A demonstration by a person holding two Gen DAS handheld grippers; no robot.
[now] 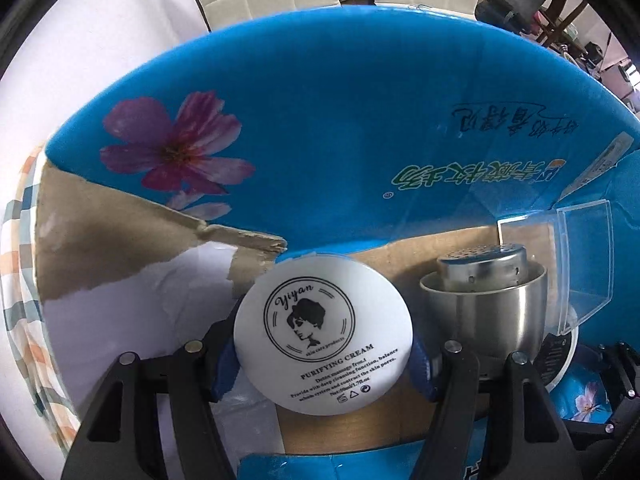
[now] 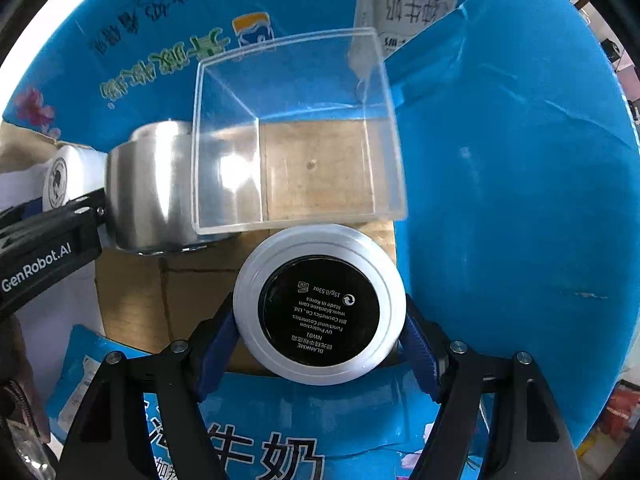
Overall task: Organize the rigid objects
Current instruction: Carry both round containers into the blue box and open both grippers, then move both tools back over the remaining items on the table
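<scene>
Item one: white cream jar (image 1: 323, 338), round, printed base facing the camera, low centre of the left wrist view. My left gripper (image 1: 323, 354) holds it by the rim, blue pads (image 1: 224, 364) pressed on both sides.

Item two: white compact (image 2: 320, 304) with a black label, low centre of the right wrist view. My right gripper (image 2: 320, 330) is closed on it in the same way, pads against its edge.

Item three: steel cup (image 1: 484, 304), right of centre in the left view, with a perforated steel shaker (image 1: 486, 266) nested inside it. It stands on the brown cardboard floor of the blue box (image 1: 340, 120).

Item four: clear plastic box (image 2: 296, 136), open and empty, upper centre of the right view, touching or just beside the steel cup and just beyond the compact.

Surroundings: the blue box carries a pink flower print (image 1: 172, 146) at the upper left of the left view; its near wall is torn, showing raw cardboard. A checked cloth (image 1: 20, 280) runs along the far left edge.

Step in hand, as I judge it: both items are carried and hang over the box floor, not yet set down.

Next move, as I judge it: lower each onto bare cardboard, the jar to the left of the steel cup, the compact in front of or inside the clear plastic box, then open the fingers. The gap beside the cup is tight; a nudge could tip it.
</scene>
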